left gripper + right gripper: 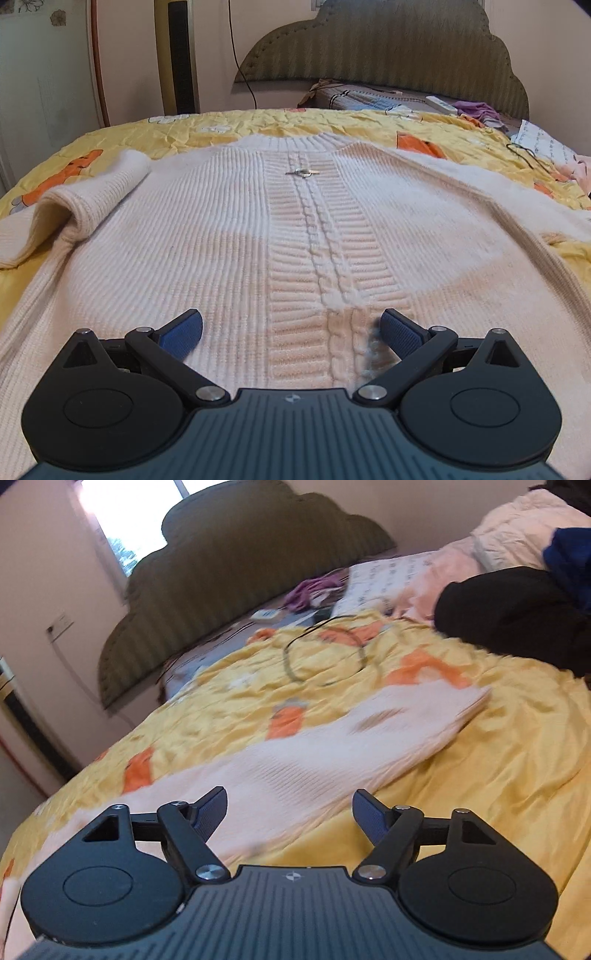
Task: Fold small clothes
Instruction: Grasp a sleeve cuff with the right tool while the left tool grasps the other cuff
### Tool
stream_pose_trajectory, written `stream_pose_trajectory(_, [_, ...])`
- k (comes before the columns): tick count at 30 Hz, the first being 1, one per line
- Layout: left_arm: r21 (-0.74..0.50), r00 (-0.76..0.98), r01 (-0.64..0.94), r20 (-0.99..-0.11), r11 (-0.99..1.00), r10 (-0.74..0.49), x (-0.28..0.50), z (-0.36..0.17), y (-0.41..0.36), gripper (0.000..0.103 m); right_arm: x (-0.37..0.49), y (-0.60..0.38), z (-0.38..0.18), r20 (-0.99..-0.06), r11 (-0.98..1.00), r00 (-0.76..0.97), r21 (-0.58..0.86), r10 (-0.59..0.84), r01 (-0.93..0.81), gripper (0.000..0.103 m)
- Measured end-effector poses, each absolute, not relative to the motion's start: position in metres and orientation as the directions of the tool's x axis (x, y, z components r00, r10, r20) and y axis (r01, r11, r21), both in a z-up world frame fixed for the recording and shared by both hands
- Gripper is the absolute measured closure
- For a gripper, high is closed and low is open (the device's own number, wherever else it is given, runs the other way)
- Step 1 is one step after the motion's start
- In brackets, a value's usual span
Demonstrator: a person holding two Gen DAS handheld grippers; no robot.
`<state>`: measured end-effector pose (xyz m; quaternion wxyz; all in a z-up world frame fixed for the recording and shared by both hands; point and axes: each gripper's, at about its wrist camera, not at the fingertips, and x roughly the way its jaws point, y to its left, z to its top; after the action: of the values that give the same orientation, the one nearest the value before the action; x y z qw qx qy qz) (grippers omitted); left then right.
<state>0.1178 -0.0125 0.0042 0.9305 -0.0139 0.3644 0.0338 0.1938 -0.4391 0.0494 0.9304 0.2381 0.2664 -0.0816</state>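
Observation:
A cream ribbed knit sweater lies spread flat on the yellow bedspread, neck away from me, with a cable braid down its middle and a small metal ring near the collar. Its left sleeve is folded in over the body. My left gripper hovers open just above the lower front, nothing between its blue pads. In the blurred right wrist view, the sweater's other sleeve stretches out over the bedspread. My right gripper is open above that sleeve, holding nothing.
A dark padded headboard stands at the far end. Pillows, a purple cloth and a white remote lie near it. A dark cable loop rests on the bedspread. Black clothing and a pale quilt are heaped at the right.

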Motion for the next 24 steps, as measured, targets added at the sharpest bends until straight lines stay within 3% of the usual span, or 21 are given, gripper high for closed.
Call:
stream_pose_trajectory(3, [-0.041, 0.748, -0.070, -0.664, 0.997, 0.025, 0.117, 0.005, -0.008, 0.000, 0.207, -0.497, 0.039, -0.540, 0.792, 0.834, 0.456, -0.117, 0.406, 0.046])
stream_pose_trajectory(8, [-0.059, 0.752, -0.072, -0.659, 0.996, 0.015, 0.115, 0.004, -0.005, 0.000, 0.221, -0.562, 0.004, -0.605, 0.632, 0.790, 0.573, -0.102, 0.521, 0.049])
stream_pose_trajectory(13, [-0.053, 0.751, -0.071, -0.661, 0.996, 0.018, 0.117, 0.003, -0.006, 0.000, 0.231, -0.573, -0.011, -0.574, 0.618, 0.814, 0.608, -0.090, 0.498, 0.052])
stream_pose_trajectory(15, [-0.066, 0.754, -0.069, -0.656, 0.995, 0.008, 0.117, 0.003, -0.005, 0.000, 0.242, -0.571, -0.013, -0.577, 0.630, 0.812, 0.599, -0.087, 0.494, 0.079])
stream_pose_trajectory(16, [-0.087, 0.759, -0.069, -0.651, 0.994, -0.004, 0.116, 0.004, -0.002, 0.000, 0.245, -0.568, -0.013, -0.583, 0.638, 0.807, 0.587, -0.092, 0.497, 0.085])
stream_pose_trajectory(20, [-0.288, 0.813, -0.065, -0.571, 0.955, -0.117, 0.108, 0.021, 0.026, 0.000, 0.242, -0.535, 0.007, -0.527, 0.710, 0.843, 0.554, -0.105, 0.435, 0.087])
stream_pose_trajectory(24, [-0.558, 0.855, 0.021, -0.420, 0.830, -0.304, 0.119, 0.045, 0.051, 0.000, 0.238, -0.470, 0.037, -0.397, 0.745, 0.913, 0.636, 0.090, 0.204, 0.087])
